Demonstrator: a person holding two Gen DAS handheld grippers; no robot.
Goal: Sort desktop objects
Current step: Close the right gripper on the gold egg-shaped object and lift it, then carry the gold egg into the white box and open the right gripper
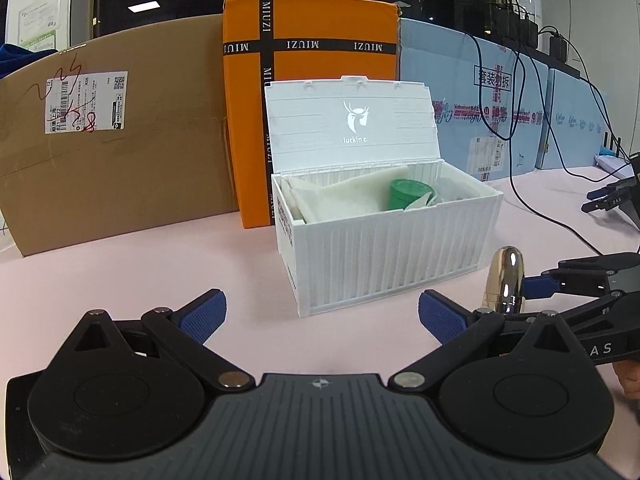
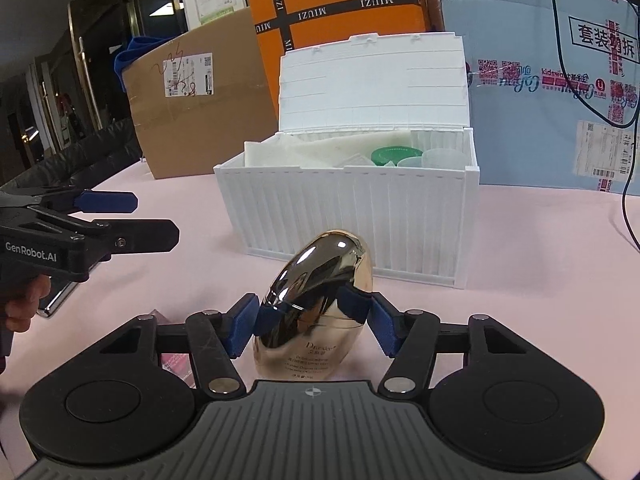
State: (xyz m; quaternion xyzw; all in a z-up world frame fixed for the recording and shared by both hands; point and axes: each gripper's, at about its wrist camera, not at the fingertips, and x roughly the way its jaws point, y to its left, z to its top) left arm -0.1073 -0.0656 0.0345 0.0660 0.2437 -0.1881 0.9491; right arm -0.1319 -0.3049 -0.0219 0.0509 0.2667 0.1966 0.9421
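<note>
My right gripper (image 2: 310, 316) is clamped on the gold bottle (image 2: 316, 304), pads pinching just under its mirrored cap so it stays upright for carrying. The white container box (image 2: 352, 216) sits straight ahead of it, lid open, likely the bottle's destination. My left gripper (image 1: 322, 316) hangs spread and empty, the box just beyond its fingertips.

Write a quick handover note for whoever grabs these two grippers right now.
Right gripper: shut on the gold cosmetic bottle, just in front of the white container box.
Left gripper: open, empty, facing the box.
Done: lid open; green cap and white packets already inside.
Left: drop the bottle in; a pink item on the table under the right gripper is likely next.
</note>
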